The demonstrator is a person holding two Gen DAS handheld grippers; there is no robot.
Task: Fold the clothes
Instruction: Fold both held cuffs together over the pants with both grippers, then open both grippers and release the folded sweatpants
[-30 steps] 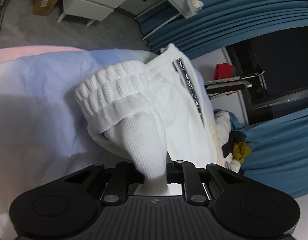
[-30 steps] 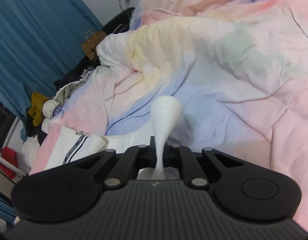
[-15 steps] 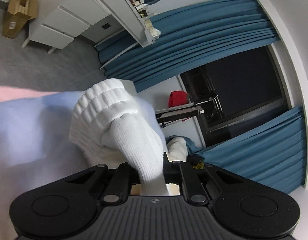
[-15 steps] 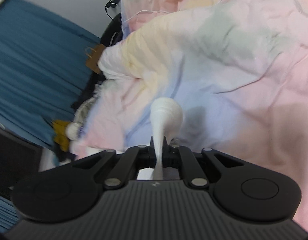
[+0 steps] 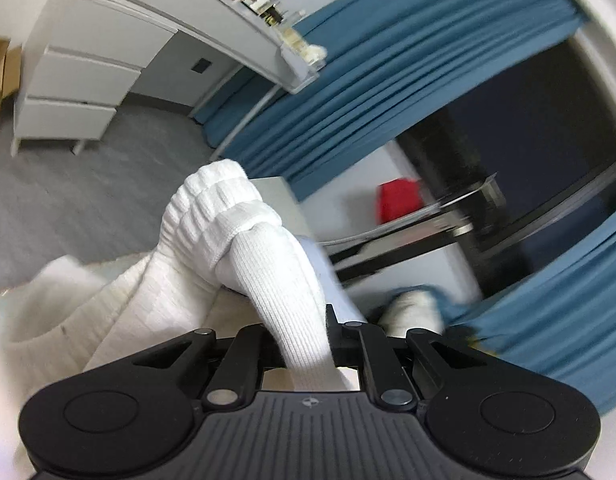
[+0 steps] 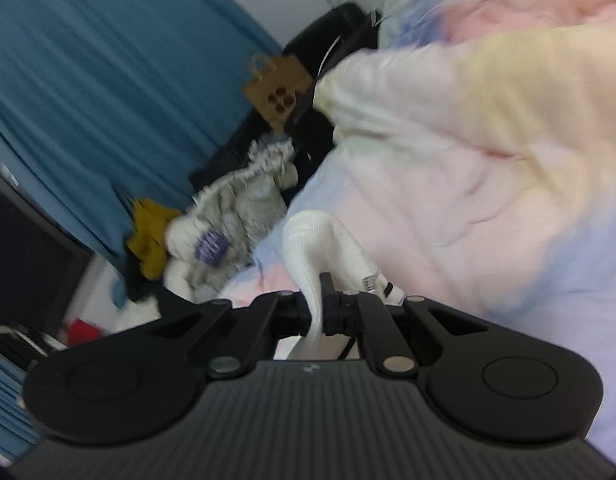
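White ribbed knit garment [image 5: 244, 256], held at two places. In the left wrist view the left gripper [image 5: 306, 332] is clamped on a thick fold of the knit; the fabric rises from between the jaws, bends over, and ends in a bunched, elasticated cuff with deep ridges. A paler, cream-toned part of the same cloth spreads toward the lower left edge of that view, where it is blurred. In the right wrist view the right gripper [image 6: 321, 306] is closed tight on a thinner, smoother strip of white garment [image 6: 315, 240], which stands up from the jaws in a narrow arch above the near edge of the pastel duvet [image 6: 487, 168].

Only the left wrist view shows the white drawer unit [image 5: 72, 84], the grey floor [image 5: 88, 192], the shelf [image 5: 228, 32] with small items, the blue curtains [image 5: 387, 80], a dark window and a red object [image 5: 399, 200].

Only the right wrist view shows the duvet's pink, yellow and blue patches, a brown paper bag [image 6: 278, 92], and a heap of clothes [image 6: 228, 216] off the bed's edge, including a mustard-yellow piece.
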